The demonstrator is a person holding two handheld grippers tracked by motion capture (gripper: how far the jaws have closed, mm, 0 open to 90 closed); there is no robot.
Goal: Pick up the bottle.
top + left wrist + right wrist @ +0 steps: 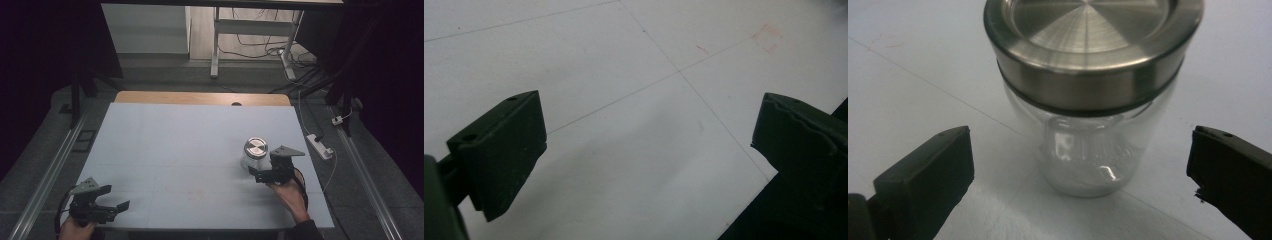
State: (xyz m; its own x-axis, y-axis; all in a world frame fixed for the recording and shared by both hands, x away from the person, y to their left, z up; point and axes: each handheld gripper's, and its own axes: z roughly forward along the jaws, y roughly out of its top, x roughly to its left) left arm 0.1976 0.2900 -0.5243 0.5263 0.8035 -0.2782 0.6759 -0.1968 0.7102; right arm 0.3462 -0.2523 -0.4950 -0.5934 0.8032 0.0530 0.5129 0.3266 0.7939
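Observation:
A clear glass jar [254, 152] with a brushed steel lid stands upright on the right part of the white table sheet [175, 145]. My right gripper [260, 170] is just in front of it, open, and held by a hand. In the right gripper view the jar [1088, 100] looks empty and stands a little beyond the right gripper [1081, 150], whose jaws are spread wider than the jar and do not touch it. My left gripper [116, 197] rests open near the front left corner. Its view shows the left gripper [649, 120] over bare sheet with nothing between the jaws.
A faint red square mark [767, 37] lies on the sheet near the front middle. The table's front edge [774, 200] runs close by the left gripper. A white power strip [320, 146] and cables lie on the floor to the right.

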